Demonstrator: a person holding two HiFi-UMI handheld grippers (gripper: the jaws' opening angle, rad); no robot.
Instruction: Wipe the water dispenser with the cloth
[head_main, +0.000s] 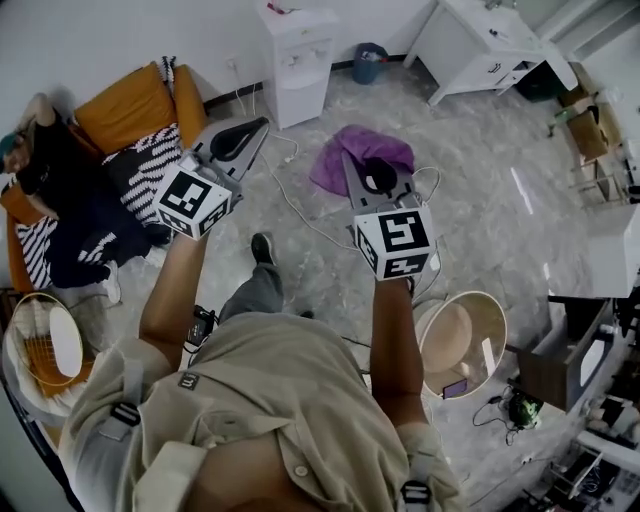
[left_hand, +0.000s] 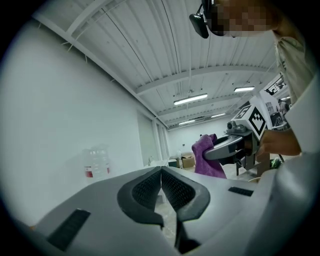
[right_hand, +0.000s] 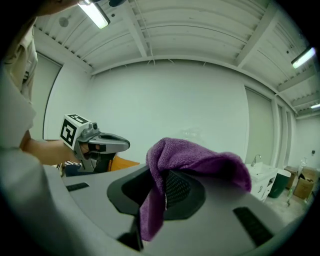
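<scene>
The white water dispenser (head_main: 298, 60) stands against the far wall, well beyond both grippers. A purple cloth (head_main: 355, 150) hangs from my right gripper (head_main: 378, 172), which is shut on it. In the right gripper view the cloth (right_hand: 200, 160) drapes over the jaws and hides most of one pad. My left gripper (head_main: 258, 126) is raised to the left of the cloth, shut and empty. Its pads (left_hand: 150, 187) meet in the left gripper view, where the cloth (left_hand: 207, 159) and the right gripper (left_hand: 235, 145) show further off.
An orange sofa (head_main: 130, 105) with a person lying on it is at the left. A white table (head_main: 490, 40) and a small bin (head_main: 370, 62) stand at the back right. A cable (head_main: 295, 205) crosses the floor; a round stool (head_main: 462, 335) is near my right side.
</scene>
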